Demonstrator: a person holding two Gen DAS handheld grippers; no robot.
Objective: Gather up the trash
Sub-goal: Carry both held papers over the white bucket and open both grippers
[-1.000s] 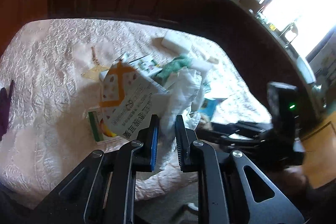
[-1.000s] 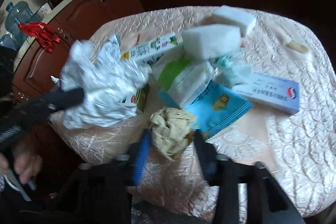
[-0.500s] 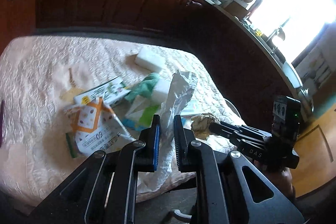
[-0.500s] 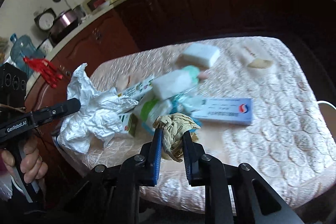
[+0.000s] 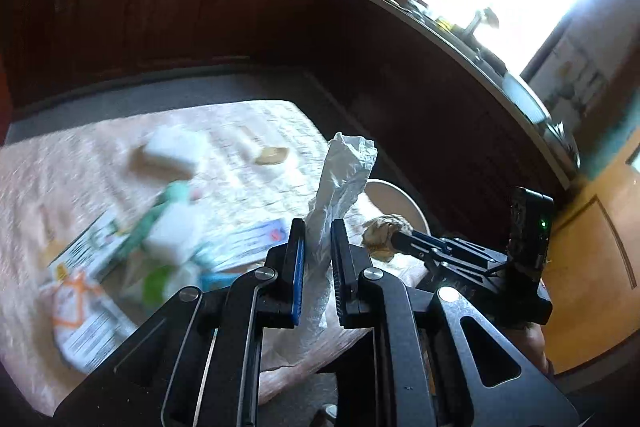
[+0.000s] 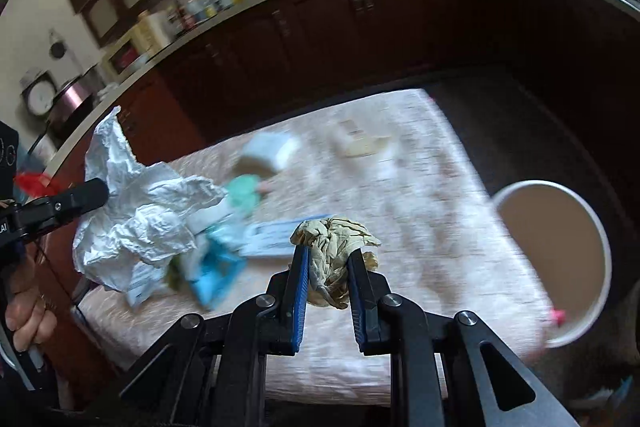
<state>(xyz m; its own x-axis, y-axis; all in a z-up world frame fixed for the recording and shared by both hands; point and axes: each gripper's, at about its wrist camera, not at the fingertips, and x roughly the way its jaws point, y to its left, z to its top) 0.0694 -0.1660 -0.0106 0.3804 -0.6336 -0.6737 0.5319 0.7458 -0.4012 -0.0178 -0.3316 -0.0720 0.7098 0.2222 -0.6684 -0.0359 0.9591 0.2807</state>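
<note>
The left gripper (image 5: 318, 247) is clamped on a crumpled white paper sheet (image 5: 340, 187), which stands up between its jaws and rises above the fingertips. In the right wrist view the same sheet (image 6: 140, 223) hangs in a loose bunch at the left, above the near left part of the table. The right gripper (image 6: 328, 267) is closed on a crumpled tan paper wad (image 6: 334, 259), held clear above the near edge of the table (image 6: 420, 207). In the left wrist view that wad (image 5: 384, 237) sits at the right gripper's tip, just right of the white sheet.

The table carries a pale quilted cover. Remaining litter lies on its left half and is blurred: a white sponge block (image 6: 272, 149) at the far side, a green wrapper (image 6: 244, 193) nearer, a white and blue carton (image 6: 280, 237) and a blue packet (image 6: 216, 269) nearest. A flat tan scrap (image 6: 362, 143) lies far centre. A round white-rimmed bin (image 6: 560, 259) stands beyond the table's right edge, open at the top.
</note>
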